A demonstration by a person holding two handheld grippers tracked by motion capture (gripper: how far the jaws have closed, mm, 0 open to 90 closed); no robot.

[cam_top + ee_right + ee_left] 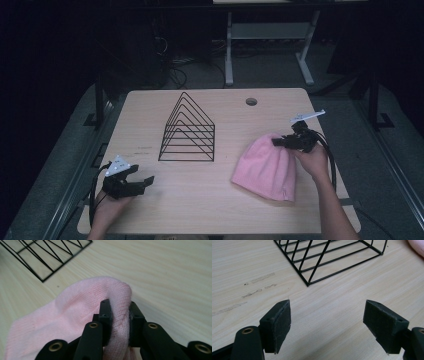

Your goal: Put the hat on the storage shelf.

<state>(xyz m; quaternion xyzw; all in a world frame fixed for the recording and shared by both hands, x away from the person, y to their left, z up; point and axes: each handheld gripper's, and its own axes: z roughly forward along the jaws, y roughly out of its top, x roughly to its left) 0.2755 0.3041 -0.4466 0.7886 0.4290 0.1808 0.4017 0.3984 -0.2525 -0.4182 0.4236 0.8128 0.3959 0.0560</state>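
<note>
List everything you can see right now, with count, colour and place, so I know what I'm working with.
Table: one, light wood, a round hole near its far edge.
Wire rack: one, black, triangular, standing left of centre toward the far side.
Knit hat: one, pink, lying right of the rack, its far end pinched.
Second table: one, white legs, beyond on the floor.
Left gripper: black, jaws open over bare table at near left.
Right gripper: black, shut on the hat's edge.
Hands: two, one per gripper.
</note>
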